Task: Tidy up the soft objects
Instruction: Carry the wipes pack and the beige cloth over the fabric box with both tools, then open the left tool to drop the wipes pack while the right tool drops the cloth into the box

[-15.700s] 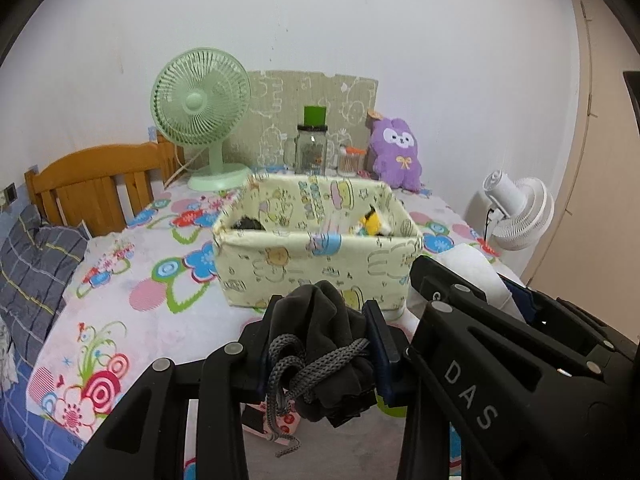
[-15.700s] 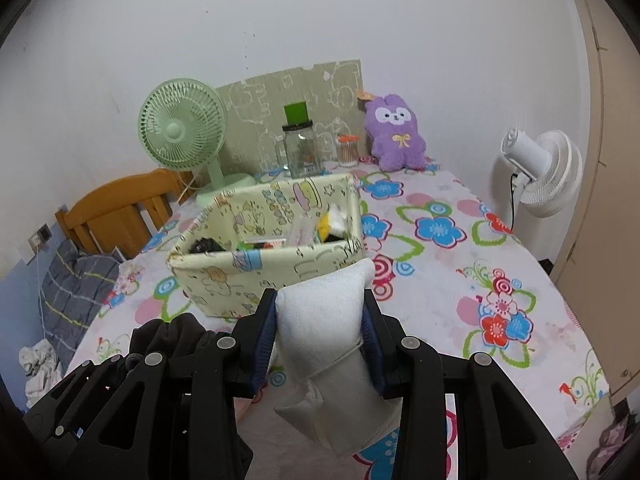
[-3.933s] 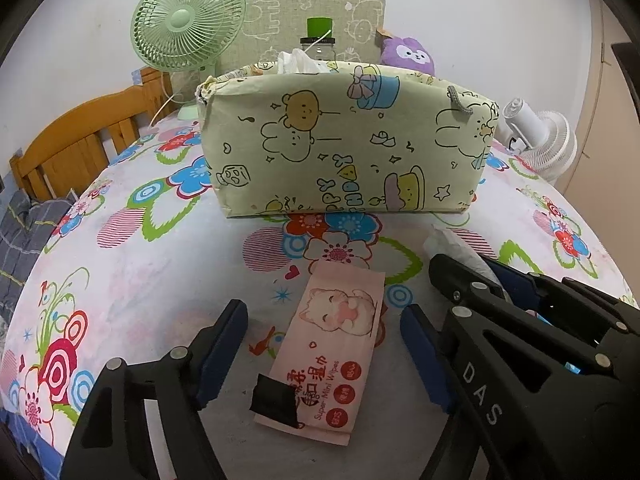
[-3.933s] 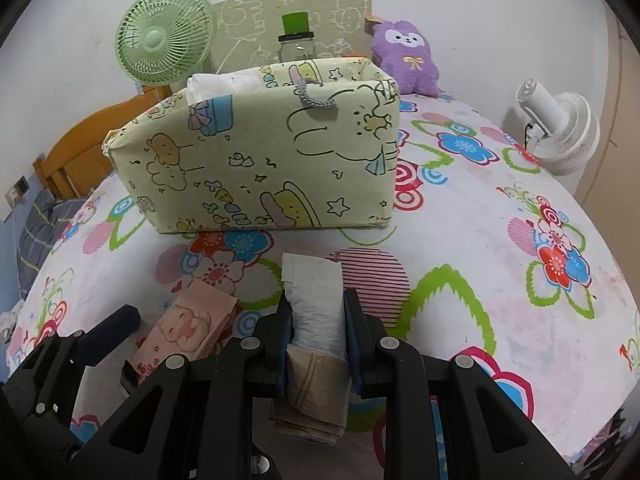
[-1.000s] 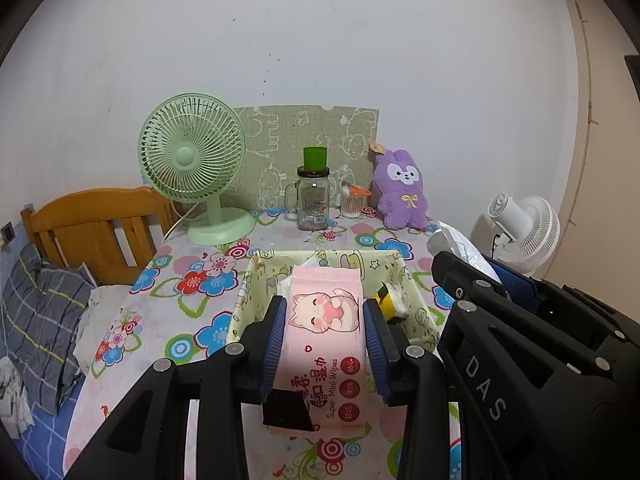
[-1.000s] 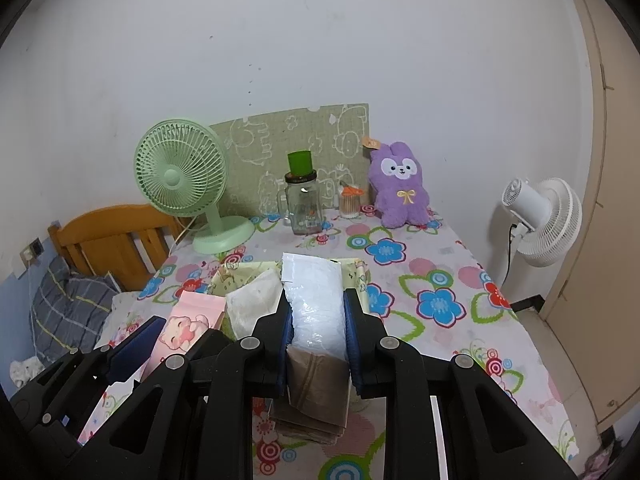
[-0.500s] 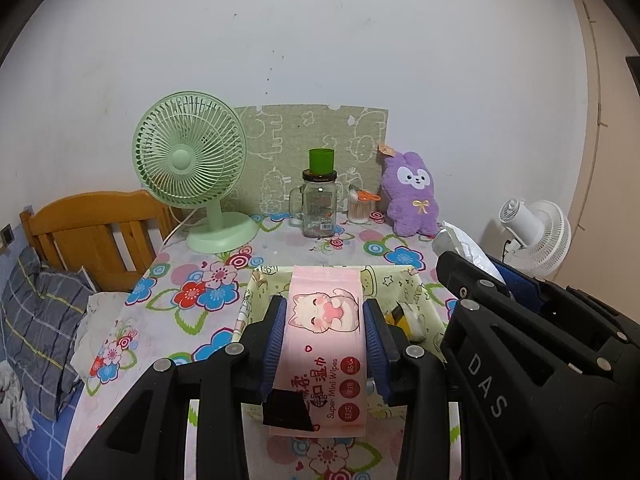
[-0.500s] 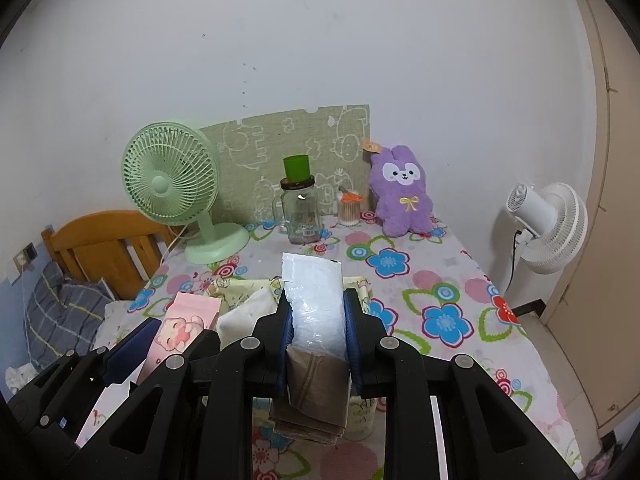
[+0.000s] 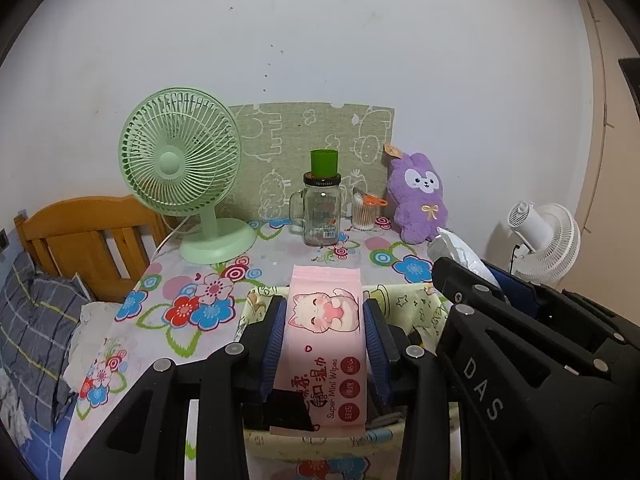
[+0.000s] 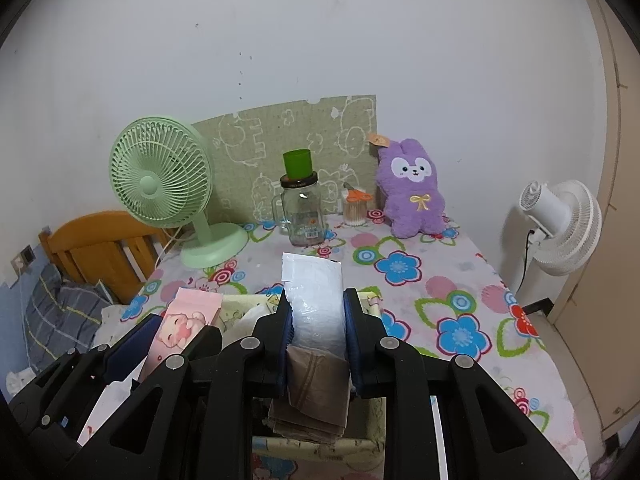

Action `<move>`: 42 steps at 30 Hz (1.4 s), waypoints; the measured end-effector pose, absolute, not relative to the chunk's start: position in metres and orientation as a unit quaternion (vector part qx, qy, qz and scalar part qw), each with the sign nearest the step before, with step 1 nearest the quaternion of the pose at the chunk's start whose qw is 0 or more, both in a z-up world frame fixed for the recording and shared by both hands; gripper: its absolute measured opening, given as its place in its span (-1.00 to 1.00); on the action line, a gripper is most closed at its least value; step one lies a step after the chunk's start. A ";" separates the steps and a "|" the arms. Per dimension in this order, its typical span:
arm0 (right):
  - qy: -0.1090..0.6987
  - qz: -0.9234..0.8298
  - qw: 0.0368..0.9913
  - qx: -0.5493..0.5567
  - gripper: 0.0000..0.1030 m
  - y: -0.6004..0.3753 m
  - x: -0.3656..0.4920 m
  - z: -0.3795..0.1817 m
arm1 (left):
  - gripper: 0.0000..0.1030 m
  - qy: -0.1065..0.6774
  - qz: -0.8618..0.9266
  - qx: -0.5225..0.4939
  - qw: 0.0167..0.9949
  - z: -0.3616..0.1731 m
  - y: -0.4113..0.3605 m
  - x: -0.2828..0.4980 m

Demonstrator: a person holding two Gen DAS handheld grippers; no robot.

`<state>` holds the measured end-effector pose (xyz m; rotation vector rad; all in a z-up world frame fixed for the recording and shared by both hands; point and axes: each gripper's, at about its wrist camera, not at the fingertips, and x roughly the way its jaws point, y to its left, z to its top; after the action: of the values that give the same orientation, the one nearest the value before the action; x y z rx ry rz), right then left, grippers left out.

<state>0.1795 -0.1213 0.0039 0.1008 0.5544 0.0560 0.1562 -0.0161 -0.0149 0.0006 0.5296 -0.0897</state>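
Note:
My left gripper (image 9: 324, 320) is shut on a pink wet-wipes pack (image 9: 326, 336) with a cat picture, held above the pale yellow fabric storage box (image 9: 412, 302). My right gripper (image 10: 317, 316) is shut on a clear plastic packet (image 10: 316, 312) holding folded brown fabric, also above the box (image 10: 370, 298). The pink pack (image 10: 188, 322) and the left gripper show at the right wrist view's lower left. The right gripper and its packet (image 9: 460, 250) show at the right of the left wrist view. White cloth (image 10: 254, 316) lies inside the box.
On the flowered table (image 10: 460, 280) behind the box stand a green fan (image 9: 180, 164), a glass jar with green cap (image 9: 322, 208), a small jar of swabs (image 9: 366, 214) and a purple plush rabbit (image 9: 418, 196). A white fan (image 10: 560, 228) stands right. A wooden chair (image 9: 86, 232) stands left.
Both grippers have moved forward and down over the box with their packs still held. The box now sits lower and closer in both views.

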 end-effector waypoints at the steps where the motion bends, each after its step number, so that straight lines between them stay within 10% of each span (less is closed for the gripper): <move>1: 0.275 0.028 0.960 0.050 -0.49 -0.121 0.183 0.003 | -0.25 0.262 -0.045 0.000 0.964 -0.016 -0.016 0.160; 23: 0.313 0.036 0.948 0.052 -0.49 -0.116 0.239 -0.031 | -0.20 0.302 -0.040 -0.010 0.952 -0.049 -0.006 0.208; 42: 0.339 0.069 0.937 0.057 -0.49 -0.102 0.244 -0.049 | 0.35 0.336 -0.020 0.004 0.942 -0.063 0.007 0.209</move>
<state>0.2438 -0.1016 -0.0492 0.1156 0.6925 0.1419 0.2088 0.0066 -0.0634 0.0078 0.6845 -0.0416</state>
